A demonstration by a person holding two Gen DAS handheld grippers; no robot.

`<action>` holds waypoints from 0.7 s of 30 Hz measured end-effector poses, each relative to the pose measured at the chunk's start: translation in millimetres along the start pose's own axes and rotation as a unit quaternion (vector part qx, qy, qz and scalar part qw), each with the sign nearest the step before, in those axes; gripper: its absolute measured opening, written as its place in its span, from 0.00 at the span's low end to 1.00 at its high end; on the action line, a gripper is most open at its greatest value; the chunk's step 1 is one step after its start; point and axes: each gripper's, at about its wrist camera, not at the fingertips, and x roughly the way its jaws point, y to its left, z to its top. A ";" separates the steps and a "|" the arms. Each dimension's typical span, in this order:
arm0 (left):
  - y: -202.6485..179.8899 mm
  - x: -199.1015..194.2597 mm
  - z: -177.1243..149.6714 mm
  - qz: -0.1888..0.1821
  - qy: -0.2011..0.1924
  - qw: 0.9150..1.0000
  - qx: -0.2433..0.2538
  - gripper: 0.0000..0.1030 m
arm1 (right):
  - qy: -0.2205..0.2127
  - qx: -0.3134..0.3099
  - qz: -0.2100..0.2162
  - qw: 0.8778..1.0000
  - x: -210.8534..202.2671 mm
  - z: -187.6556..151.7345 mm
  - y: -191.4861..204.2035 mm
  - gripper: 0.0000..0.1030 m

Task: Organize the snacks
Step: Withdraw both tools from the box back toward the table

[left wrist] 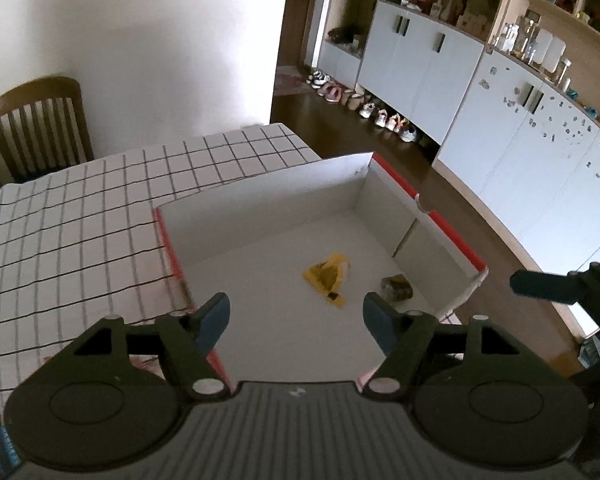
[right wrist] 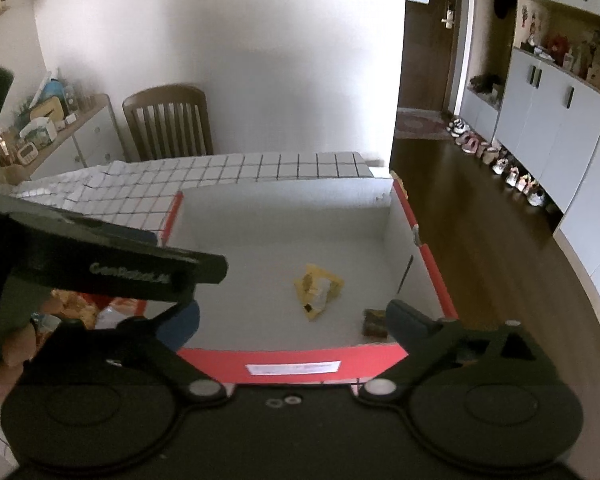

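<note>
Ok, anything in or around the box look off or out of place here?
Little stands out. The red-edged box holds only a crumpled yellow packet, lying askew mid-floor, and a small brown snack near the right wall. The checked tablecloth is rucked up at its far left. Nothing spilled; both jaws open and empty.

We are looking at our left tool (left wrist: 296,312), which is showing matte black linkage arms, round black housings, silver pivot screws and dark blue finger pads (left wrist: 214,320) ahead of a ribbed grey body. Our right tool (right wrist: 292,320) is showing the same black arms and silver screws. In the right wrist view the left tool's black side is bearing pale, blurred lettering.
</note>
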 end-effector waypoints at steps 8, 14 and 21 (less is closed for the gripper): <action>22.5 -38.9 -23.3 0.004 -0.016 1.000 0.007 0.72 | -0.024 0.000 -0.005 1.000 -20.5 -12.2 28.7 0.99; 41.6 -67.1 -37.7 -0.003 -0.030 1.000 0.006 0.82 | -0.039 0.000 0.006 0.999 -34.2 -19.6 51.2 0.99; 65.0 -92.0 -55.7 -0.002 -0.038 0.999 0.003 0.82 | -0.057 -0.025 0.020 0.998 -46.1 -27.6 85.1 1.00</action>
